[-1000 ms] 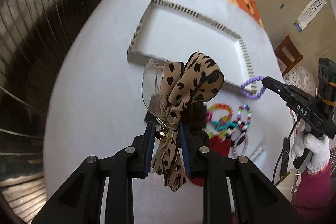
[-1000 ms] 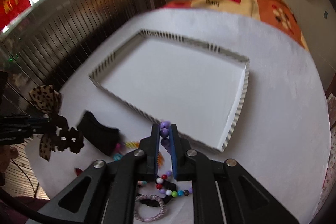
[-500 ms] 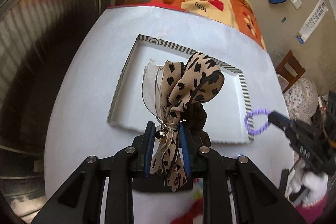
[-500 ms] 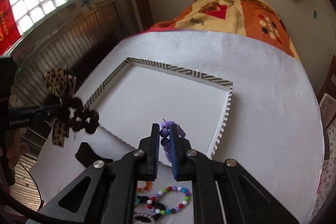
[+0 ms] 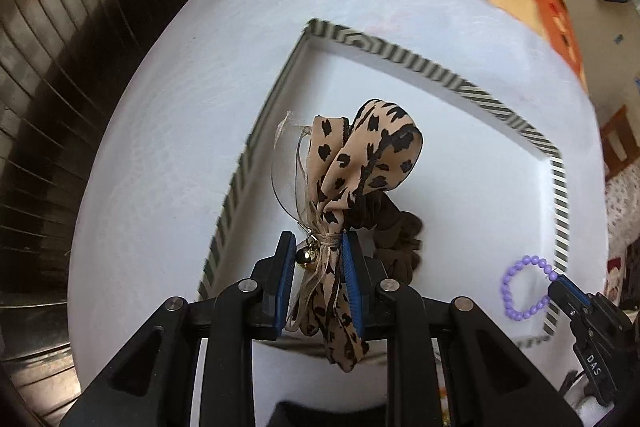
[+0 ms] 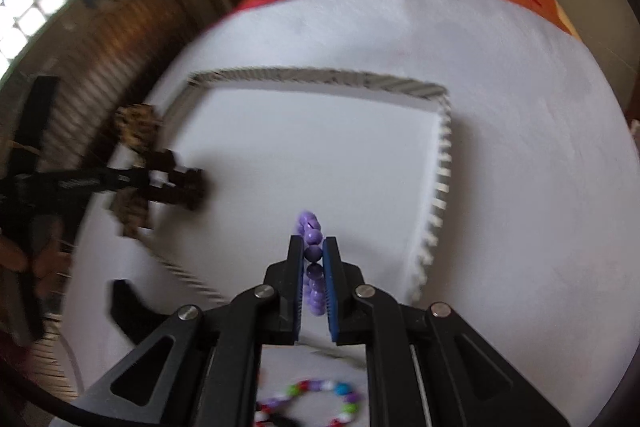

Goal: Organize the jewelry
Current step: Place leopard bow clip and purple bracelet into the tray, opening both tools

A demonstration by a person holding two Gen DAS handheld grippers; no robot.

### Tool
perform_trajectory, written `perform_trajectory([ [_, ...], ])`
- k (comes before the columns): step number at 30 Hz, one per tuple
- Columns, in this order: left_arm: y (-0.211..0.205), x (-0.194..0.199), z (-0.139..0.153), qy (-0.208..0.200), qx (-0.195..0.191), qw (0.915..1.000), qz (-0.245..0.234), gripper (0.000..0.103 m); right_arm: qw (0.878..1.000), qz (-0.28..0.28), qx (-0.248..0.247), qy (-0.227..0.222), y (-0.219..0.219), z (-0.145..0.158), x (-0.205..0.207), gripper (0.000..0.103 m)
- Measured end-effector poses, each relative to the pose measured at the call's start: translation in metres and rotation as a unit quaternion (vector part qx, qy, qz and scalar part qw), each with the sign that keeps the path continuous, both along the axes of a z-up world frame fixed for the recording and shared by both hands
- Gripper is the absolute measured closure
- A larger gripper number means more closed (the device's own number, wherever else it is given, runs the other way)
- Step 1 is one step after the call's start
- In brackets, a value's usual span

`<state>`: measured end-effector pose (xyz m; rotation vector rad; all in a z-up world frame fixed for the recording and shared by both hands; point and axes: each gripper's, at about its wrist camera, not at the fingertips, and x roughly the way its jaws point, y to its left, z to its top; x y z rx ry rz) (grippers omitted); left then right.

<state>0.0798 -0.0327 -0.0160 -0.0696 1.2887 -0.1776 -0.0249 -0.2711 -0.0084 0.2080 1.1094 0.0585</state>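
The left gripper (image 5: 318, 247) pinches a spotty bow (image 5: 360, 167) with a brown scrunchie, held over the tray (image 5: 420, 67). The right gripper (image 6: 312, 253) squeezes a purple bracelet (image 6: 310, 239) above the tray's near edge. If the beads slip out too soon, they could land on the rim and roll off. The floppy bow could also snag on a pad.

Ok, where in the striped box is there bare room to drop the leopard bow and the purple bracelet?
The striped box floor is bare throughout: widest toward its far rim and far right corner. It is crowded only near the front, where the left claw holds the leopard bow scrunchie and the right claw the purple bracelet. More beads lie outside.
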Motion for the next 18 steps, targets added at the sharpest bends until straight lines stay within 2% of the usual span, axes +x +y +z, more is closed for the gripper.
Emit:
perform_trajectory([
  [10, -0.009, -0.002, -0.006, -0.018, 0.040, 0.9990, 0.003, 0.098, 0.998, 0.013, -0.045, 0.032, 0.004, -0.026, 0.003, 0.093],
  [12, -0.008, -0.004, -0.005, -0.022, 0.042, 0.9989, 0.005, 0.092, 0.998, 0.014, -0.046, 0.031, 0.005, -0.027, 0.000, 0.093],
  [16, -0.007, -0.012, 0.003, -0.033, 0.043, 0.9985, 0.005, 0.088, 0.998, 0.017, -0.047, 0.025, 0.005, -0.025, -0.005, 0.074],
  [18, -0.007, -0.019, 0.009, -0.039, 0.040, 0.9985, 0.004, 0.087, 0.999, 0.015, -0.039, 0.017, 0.005, -0.020, -0.007, 0.068],
])
